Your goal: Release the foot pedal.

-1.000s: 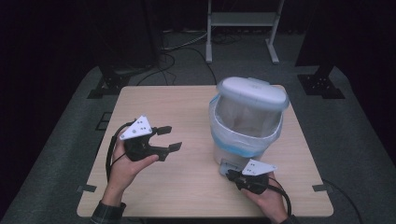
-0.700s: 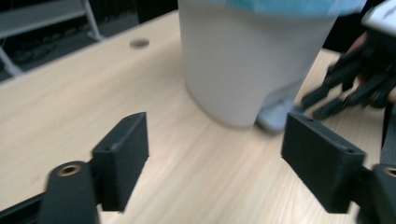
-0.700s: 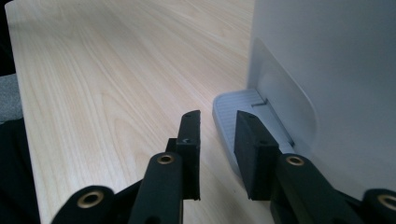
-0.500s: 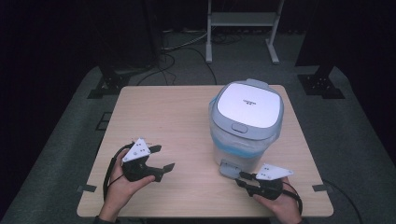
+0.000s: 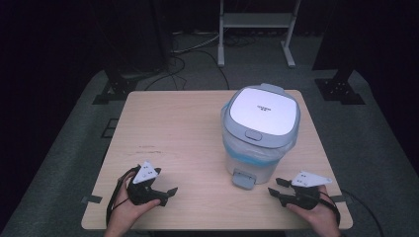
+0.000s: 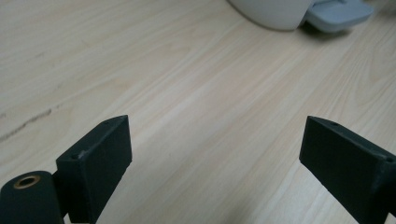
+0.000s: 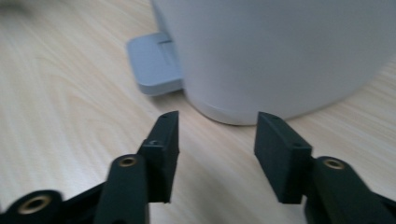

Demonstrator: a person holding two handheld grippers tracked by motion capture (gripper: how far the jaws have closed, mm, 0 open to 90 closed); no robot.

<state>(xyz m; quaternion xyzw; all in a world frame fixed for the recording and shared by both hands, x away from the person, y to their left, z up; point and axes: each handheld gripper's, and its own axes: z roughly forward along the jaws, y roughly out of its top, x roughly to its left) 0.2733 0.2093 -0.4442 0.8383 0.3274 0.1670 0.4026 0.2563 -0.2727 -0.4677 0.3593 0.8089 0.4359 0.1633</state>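
Two hand-held grippers flank my pedal bin [image 5: 261, 131] on the bench [image 5: 173, 128], lid down: the right hand-held gripper [image 5: 276, 187], jaws just opening and empty, lies nearer its foot pedal [image 5: 244, 178] than the wide-open left hand-held gripper [image 5: 169, 194].

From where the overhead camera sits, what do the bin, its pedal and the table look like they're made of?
The bin looks like moulded plastic: a smooth, matte white lid in a grey frame, with a paler, slightly see-through body and something blue, maybe a liner, at the rim. The pedal seems the same grey plastic, matte. The table shows pale wood grain, likely laminate or veneer; I can't tell which.
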